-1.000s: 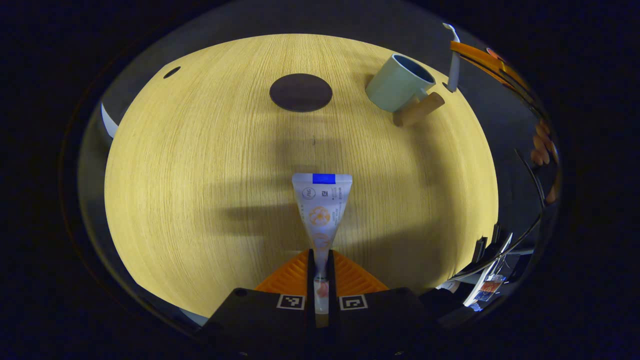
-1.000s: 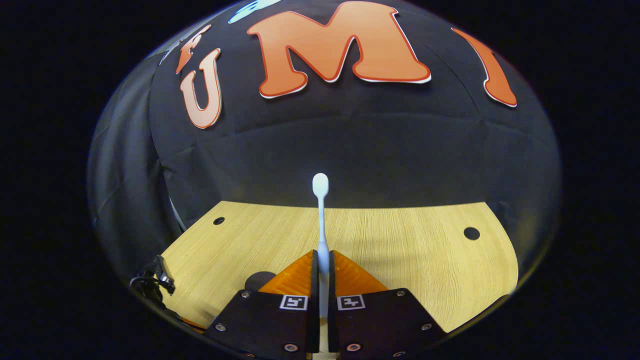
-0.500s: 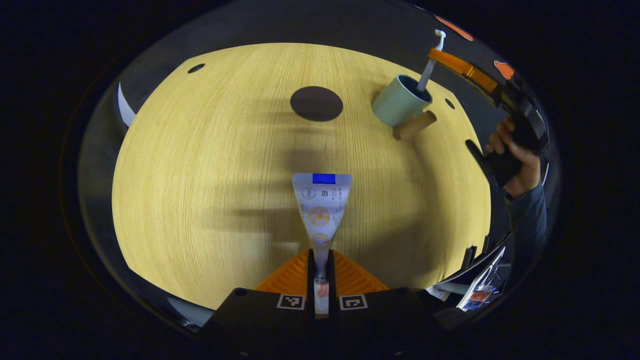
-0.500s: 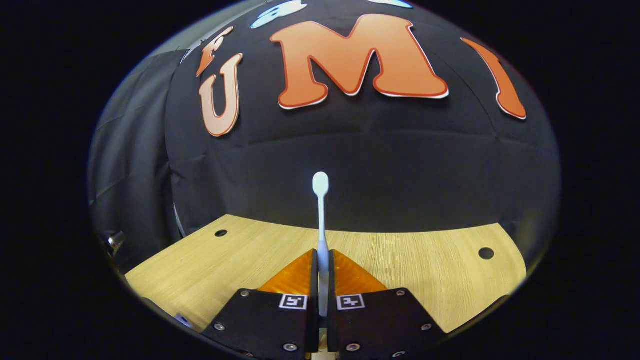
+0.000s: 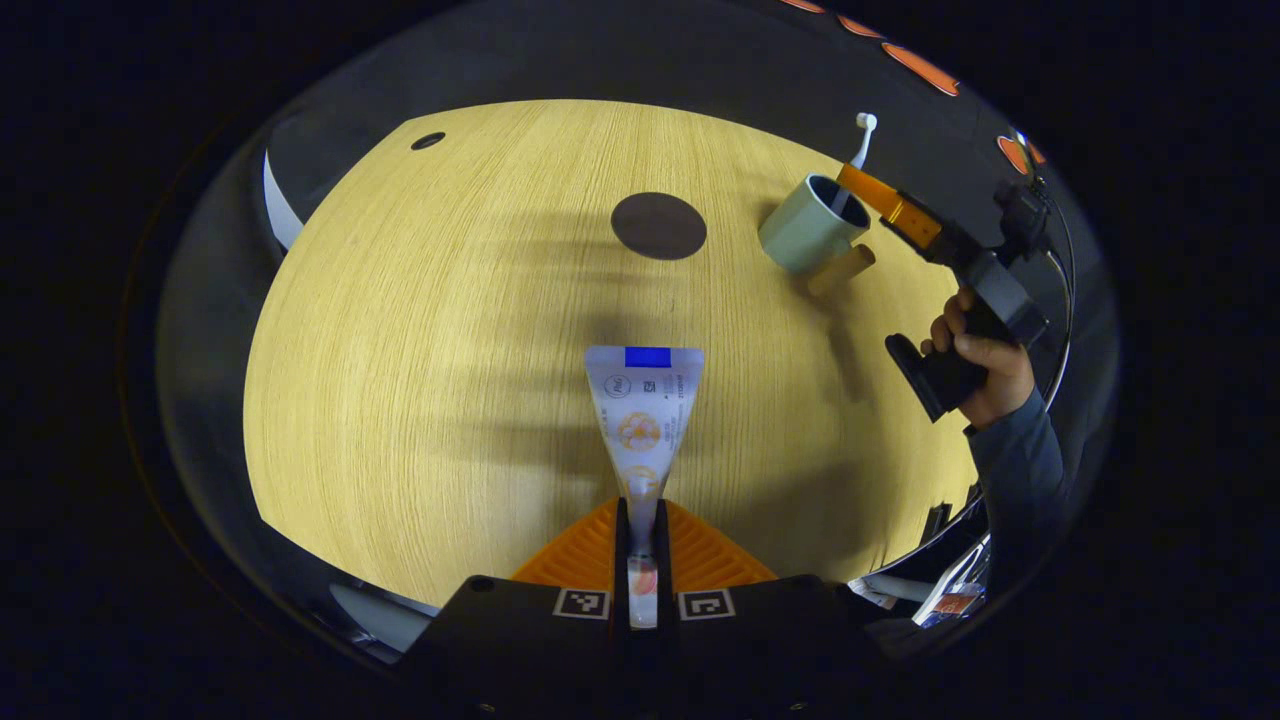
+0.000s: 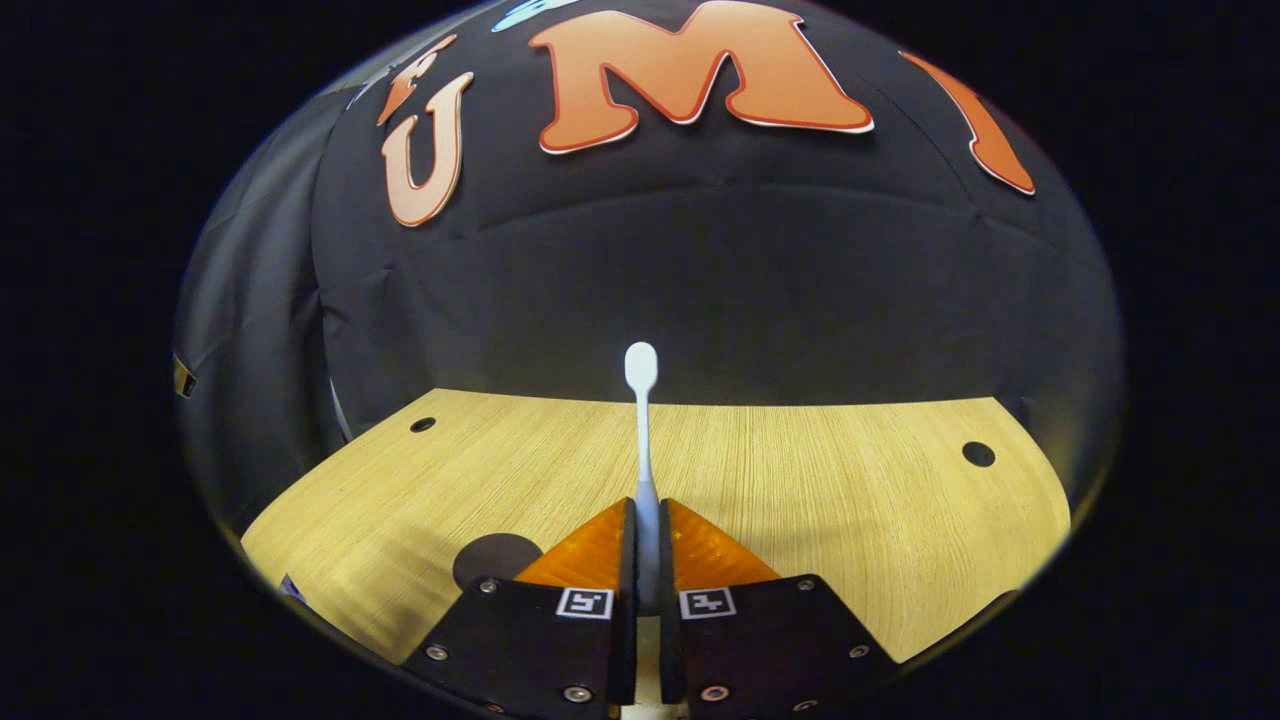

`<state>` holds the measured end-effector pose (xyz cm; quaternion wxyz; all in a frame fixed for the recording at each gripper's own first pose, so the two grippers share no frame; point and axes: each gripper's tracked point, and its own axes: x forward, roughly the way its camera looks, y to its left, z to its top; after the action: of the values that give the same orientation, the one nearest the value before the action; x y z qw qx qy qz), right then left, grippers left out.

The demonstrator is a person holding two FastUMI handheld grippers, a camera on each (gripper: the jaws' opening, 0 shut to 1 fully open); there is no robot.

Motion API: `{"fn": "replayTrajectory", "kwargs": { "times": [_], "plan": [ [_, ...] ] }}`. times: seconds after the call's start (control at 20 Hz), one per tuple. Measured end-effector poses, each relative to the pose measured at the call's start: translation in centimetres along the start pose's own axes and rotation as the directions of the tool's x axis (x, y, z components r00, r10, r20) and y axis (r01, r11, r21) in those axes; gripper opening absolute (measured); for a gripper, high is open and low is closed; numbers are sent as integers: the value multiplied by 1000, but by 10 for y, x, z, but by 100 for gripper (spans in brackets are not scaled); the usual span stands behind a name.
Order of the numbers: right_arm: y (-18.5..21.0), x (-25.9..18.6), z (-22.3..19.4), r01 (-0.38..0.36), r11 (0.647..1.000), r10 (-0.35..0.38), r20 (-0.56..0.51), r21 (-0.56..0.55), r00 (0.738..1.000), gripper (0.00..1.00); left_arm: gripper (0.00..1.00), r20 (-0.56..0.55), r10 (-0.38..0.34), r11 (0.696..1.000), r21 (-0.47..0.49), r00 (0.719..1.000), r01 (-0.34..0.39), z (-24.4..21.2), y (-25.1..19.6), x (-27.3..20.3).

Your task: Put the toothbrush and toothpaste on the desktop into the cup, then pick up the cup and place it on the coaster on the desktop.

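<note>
Left gripper view. Left gripper [image 5: 640, 560] at bottom centre, fingers closed narrowly on the toothpaste [image 5: 643, 415]; tube clamped near its cap end, flat crimped end pointing up toward mid-frame, held clear above the desktop [image 5: 420, 380]. Coaster [image 5: 659, 225], a dark disc, flat on the wood above and slightly right of the tube's end, well apart from it. Cup [image 5: 808, 224], pale green with a wooden handle, upper right of the frame, just right of the coaster. Right gripper [image 5: 868, 192] reaching in from the right edge, held by a hand [image 5: 975, 350] with a dark sleeve; its fingers over the cup's mouth, clamped on the toothbrush [image 5: 860, 140], brush head sticking up above the rim, lower end inside the cup.

Right gripper view. Right gripper [image 6: 647, 560] at bottom centre, fingers pressed together on the toothbrush [image 6: 641, 420]; white stem rising straight up from between them, head at mid-frame against the black cloth wall [image 6: 750, 280]. Desktop [image 6: 850, 500] across the lower half. Part of the coaster [image 6: 490, 556] at lower left, just beside the left finger.
</note>
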<state>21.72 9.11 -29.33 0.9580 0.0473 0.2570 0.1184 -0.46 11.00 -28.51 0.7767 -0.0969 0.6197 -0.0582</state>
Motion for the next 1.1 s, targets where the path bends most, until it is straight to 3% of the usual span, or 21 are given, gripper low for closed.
{"fn": "replayTrajectory", "kwargs": {
  "times": [0.2,0.4,0.5,0.55,0.75,0.8,0.85,1.0,1.1],
  "plan": [
    [-8,-15,0,21,999,-19,-54,41,998,14,10,61,-15,999,45,998,13,21,-4,1],
    [-14,-53,-14,24,1000,-24,-140,3,990,25,10,155,-53,992,118,986,35,55,-11,1],
    [-15,-75,-23,20,1000,-18,-178,12,984,45,10,223,-78,985,168,972,40,73,-20,3],
    [-16,-84,-29,26,1000,-22,-196,14,980,50,10,259,-90,982,185,962,42,82,-20,3],
    [-17,-119,-55,34,998,-19,-275,48,961,63,10,405,-145,967,253,903,42,123,-36,6],
    [-16,-129,-61,36,997,-15,-290,67,957,74,10,448,-161,961,273,880,37,137,-42,10],
    [-16,-134,-64,42,996,-19,-295,73,955,77,10,477,-175,957,288,861,35,148,-48,12],
    [-17,-150,-79,56,996,-30,-331,69,943,87,10,568,-238,941,335,788,43,180,-68,8],
    [-19,-157,-87,66,994,-34,-350,82,936,90,10,638,-276,933,358,719,40,204,-88,2]
  ]
}}
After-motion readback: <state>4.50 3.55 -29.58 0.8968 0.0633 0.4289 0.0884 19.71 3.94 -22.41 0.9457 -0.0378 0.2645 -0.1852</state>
